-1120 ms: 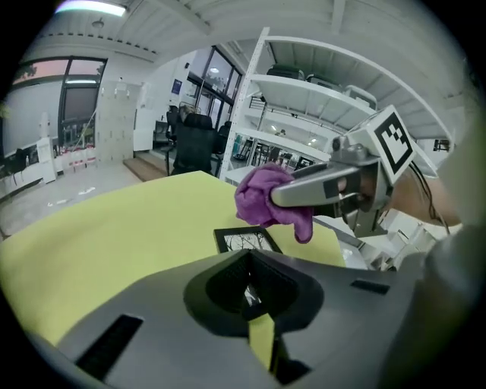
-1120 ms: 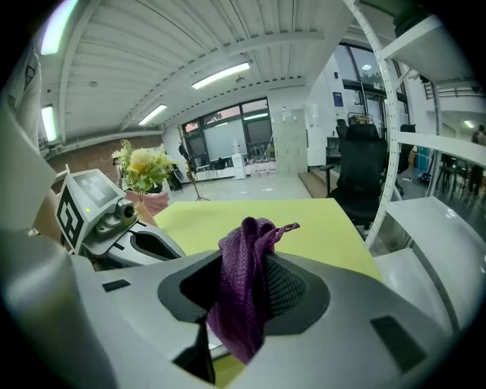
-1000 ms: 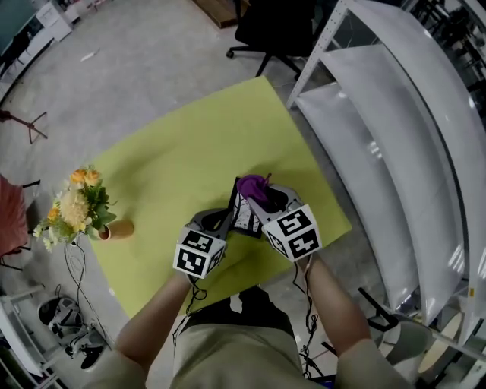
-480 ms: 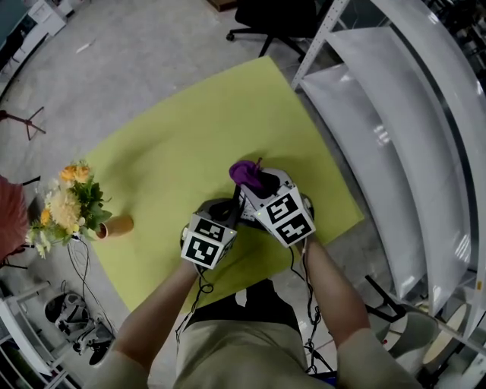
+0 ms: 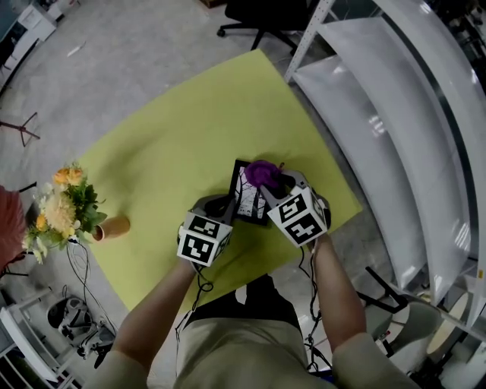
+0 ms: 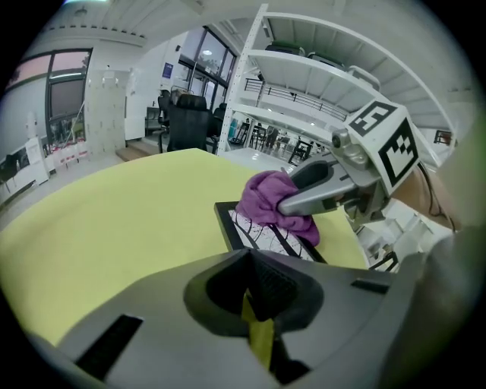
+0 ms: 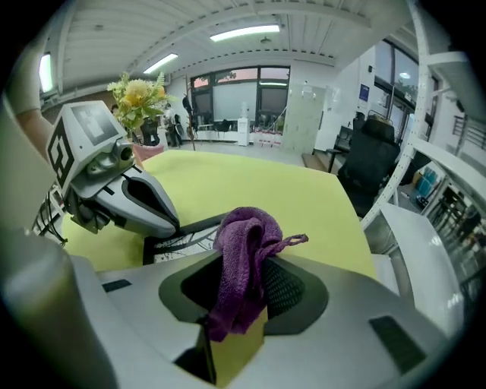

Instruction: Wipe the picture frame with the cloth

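Note:
The black picture frame [image 5: 247, 195] with a white branch print lies tilted on the yellow table [image 5: 167, 144]. My left gripper [image 5: 221, 207] is shut on its near left edge; the jaws meet at the frame's edge [image 6: 228, 220] in the left gripper view. My right gripper [image 5: 273, 182] is shut on a bunched purple cloth [image 5: 263, 172], which rests against the frame's upper right part. The cloth [image 7: 241, 243] hangs out between the right jaws. The left gripper's finger [image 7: 148, 199] lies on the frame [image 7: 178, 237].
A bouquet [image 5: 64, 209] in a brown vase [image 5: 115, 227] stands at the table's left edge. White shelving [image 5: 387, 121] runs close along the right side. A black office chair [image 5: 262, 14] sits beyond the far corner. The table's near edge is just under my hands.
The right gripper has carried the cloth to the right across the frame, uncovering more of the print. The left gripper has kept its hold on the frame's edge.

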A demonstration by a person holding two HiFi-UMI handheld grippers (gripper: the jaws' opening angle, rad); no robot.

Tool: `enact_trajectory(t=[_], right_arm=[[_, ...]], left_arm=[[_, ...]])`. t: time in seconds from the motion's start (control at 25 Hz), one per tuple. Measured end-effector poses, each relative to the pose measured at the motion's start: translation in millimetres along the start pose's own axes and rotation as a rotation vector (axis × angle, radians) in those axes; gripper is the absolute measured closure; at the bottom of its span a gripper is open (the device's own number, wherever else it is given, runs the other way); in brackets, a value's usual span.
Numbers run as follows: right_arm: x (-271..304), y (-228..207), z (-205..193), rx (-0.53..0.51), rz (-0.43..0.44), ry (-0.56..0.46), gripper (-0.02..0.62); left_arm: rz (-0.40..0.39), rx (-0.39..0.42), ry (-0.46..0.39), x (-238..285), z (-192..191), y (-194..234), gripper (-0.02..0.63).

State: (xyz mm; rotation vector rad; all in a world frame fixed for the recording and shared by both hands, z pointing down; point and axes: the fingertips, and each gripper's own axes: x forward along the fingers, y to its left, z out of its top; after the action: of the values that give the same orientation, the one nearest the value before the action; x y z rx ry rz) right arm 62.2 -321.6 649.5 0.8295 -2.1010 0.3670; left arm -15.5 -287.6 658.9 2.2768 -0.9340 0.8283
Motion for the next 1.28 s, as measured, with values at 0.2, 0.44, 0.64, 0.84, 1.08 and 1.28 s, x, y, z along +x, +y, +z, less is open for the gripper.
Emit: enact_trajectory(t=[0.2, 0.44, 0.64, 0.84, 1.08, 1.28], right_arm=[[-19, -19, -21, 0.052, -0.072, 0.033, 0.460], [-53, -21, 8, 0.020, -0.128, 0.002, 0.462], [-34, 23, 53, 0.071, 0.046, -0.138, 0.462], [4, 55, 43, 0.031, 0.098, -0.070, 0.462], [9, 56, 13, 0.034, 0.099, -0.002, 0.463], [-11, 36, -13, 0.087, 0.044, 0.017, 0.465]], left_arm=[[-0.015, -0.016, -0.022, 1, 0, -1, 0.598], [-0.010, -0.013, -0.019, 0, 0, 0, 0.598], [-0.026, -0.009, -0.022, 0, 1, 0, 0.598], [-0.038, -0.013, -0.022, 0, 2, -1, 0.598], [-0.035, -0.003, -0.031, 1, 2, 0, 0.598], [-0.052, -0.014, -0.027, 1, 0, 0, 0.598]])
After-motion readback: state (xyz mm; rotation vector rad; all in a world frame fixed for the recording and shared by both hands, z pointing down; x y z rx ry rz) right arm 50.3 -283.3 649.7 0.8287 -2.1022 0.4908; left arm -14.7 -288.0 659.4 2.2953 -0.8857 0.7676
